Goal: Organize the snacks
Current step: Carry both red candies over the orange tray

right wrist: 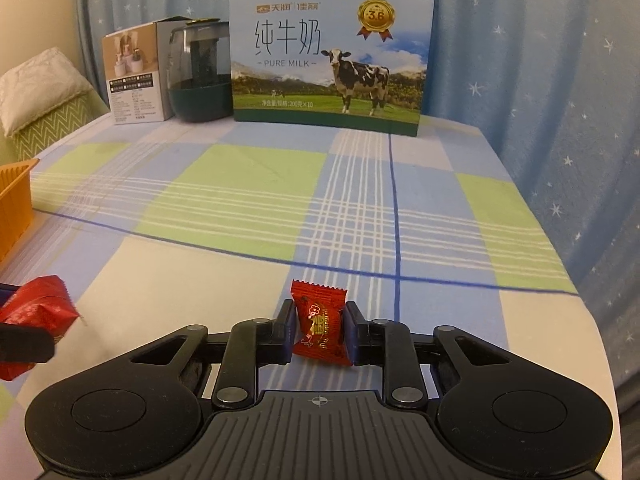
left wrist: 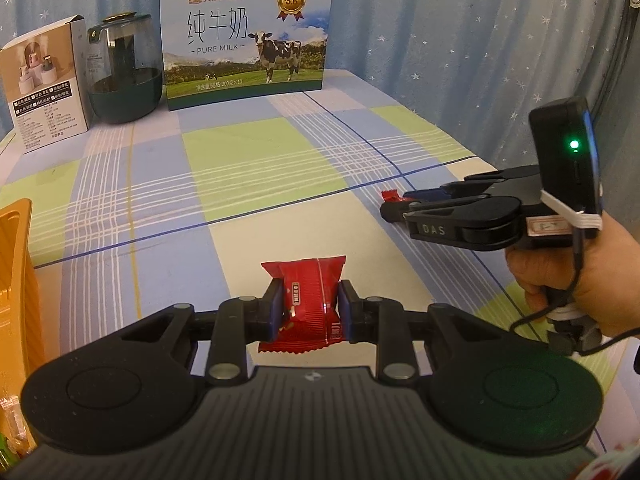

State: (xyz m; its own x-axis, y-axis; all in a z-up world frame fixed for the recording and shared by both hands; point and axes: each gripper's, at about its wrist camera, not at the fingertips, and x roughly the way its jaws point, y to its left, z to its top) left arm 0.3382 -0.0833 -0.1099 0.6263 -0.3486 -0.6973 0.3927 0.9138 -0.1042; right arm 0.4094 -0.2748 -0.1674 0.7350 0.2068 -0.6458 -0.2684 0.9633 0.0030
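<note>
Left tool [left wrist: 307, 307] was clenched on a red snack packet [left wrist: 306, 300], blue pads pressing both sides, packet held clear above the counter [left wrist: 248, 160]. The packet's crimped ends stuck out ahead of and behind the fingers.

Right tool [right wrist: 318, 325] was clenched on a smaller red candy [right wrist: 319, 322], wrapper upright between the pads, gold print facing the camera, its lower end at or just over the cloth; contact could not be told. No earlier frame to compare.

Seen from the left tool, the right tool sat off to its right and slightly ahead, a hand [left wrist: 576, 276] around its handle, a green light lit on the box mounted on top. Seen from the right tool, the left tool's packet showed at far left.

An orange tray [left wrist: 16, 264] stood left of the left tool at the counter's edge. The cloth was checked in blue, green and white.

Far ahead of both tools, along the back: a milk carton [right wrist: 332, 64] with a cow printed on it, a dark green glass-bodied pot [right wrist: 198, 76] to its left, then a small product box [right wrist: 132, 76]. A blue star-patterned curtain [right wrist: 540, 60] hung behind. A cushion [right wrist: 36, 84] lay beyond the counter's left side.
</note>
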